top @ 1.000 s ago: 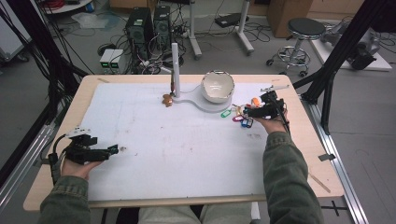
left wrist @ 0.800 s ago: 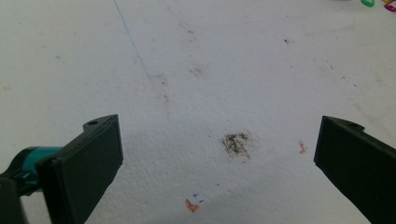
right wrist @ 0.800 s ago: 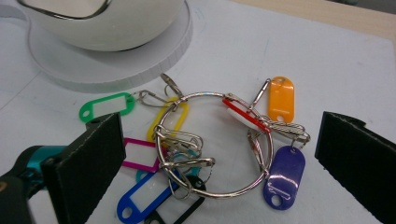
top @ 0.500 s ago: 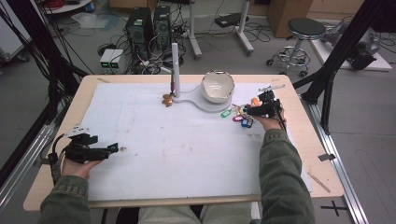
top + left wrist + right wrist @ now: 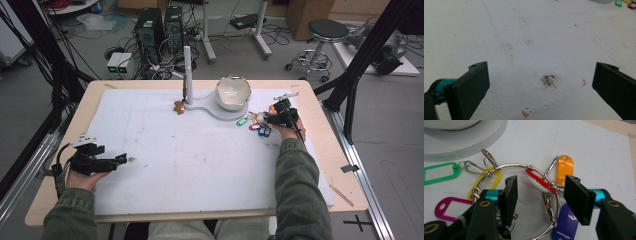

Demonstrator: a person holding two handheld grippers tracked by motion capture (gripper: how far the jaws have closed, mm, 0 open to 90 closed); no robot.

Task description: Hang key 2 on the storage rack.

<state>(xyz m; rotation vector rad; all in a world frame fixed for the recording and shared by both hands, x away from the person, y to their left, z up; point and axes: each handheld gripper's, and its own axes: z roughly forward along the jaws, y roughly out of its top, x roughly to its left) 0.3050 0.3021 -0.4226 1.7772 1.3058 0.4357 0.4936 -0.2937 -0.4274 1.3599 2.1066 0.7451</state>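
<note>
A metal key ring (image 5: 512, 166) lies on the white mat, carrying green (image 5: 439, 173), yellow (image 5: 485, 182), pink, orange (image 5: 564, 168), blue and red (image 5: 541, 181) tags. My right gripper (image 5: 540, 195) straddles its right side. Its jaws have just been closing, with the red tag and a stretch of ring between them, and the pads are clear of both. In the high view this gripper (image 5: 272, 120) sits at the bunch of tags (image 5: 251, 122), right of the bowl. My left gripper (image 5: 122, 159) rests open near the mat's left edge, with only stained mat between its jaws (image 5: 541, 85).
A white bowl (image 5: 232, 92) sits on a flat white base (image 5: 207, 106) with an upright post (image 5: 187, 67) at the far middle. A small brown object (image 5: 178, 107) lies beside the post. The white mat (image 5: 200, 165) covers most of the wooden table (image 5: 345, 192).
The right gripper has sunk a little onto the key ring and its jaws have narrowed. The left gripper has stayed where it was.
</note>
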